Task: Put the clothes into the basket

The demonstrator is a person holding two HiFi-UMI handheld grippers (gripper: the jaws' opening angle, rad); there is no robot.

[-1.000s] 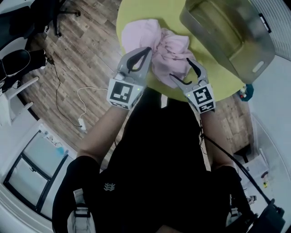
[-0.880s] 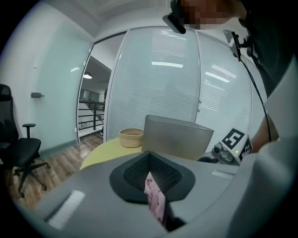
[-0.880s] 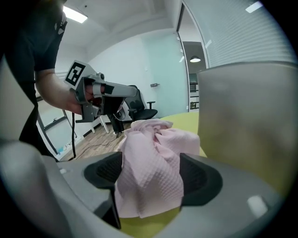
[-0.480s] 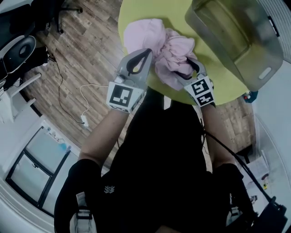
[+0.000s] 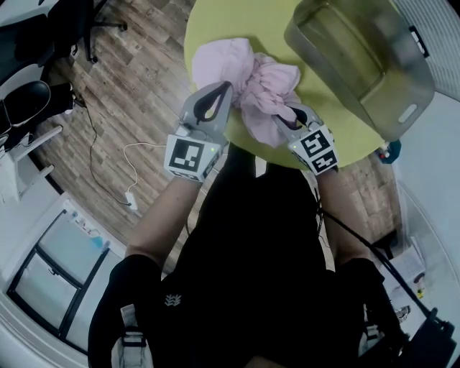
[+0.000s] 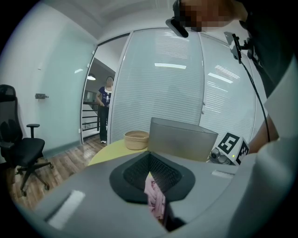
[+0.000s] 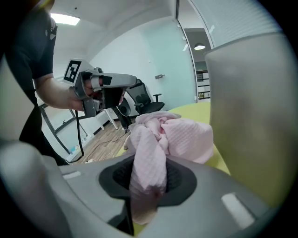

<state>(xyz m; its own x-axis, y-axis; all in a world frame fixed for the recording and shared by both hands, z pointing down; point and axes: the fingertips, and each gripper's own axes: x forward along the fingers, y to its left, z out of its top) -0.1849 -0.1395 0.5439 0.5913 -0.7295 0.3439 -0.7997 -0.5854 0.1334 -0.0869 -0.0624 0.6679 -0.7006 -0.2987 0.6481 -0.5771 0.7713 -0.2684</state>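
Grasping step: at the near edge of the yellow tabletop (image 5: 215,21), the left gripper (image 5: 224,90) pinches the crumpled pink garment (image 5: 251,72) while the right gripper (image 5: 285,113) is closing on another fold, so the next move is probably lifting it far-right into the grey basket (image 5: 402,79).

Right of the clothes (image 5: 251,79) the basket (image 5: 402,86) wall rises — bare table (image 5: 223,21) beyond.
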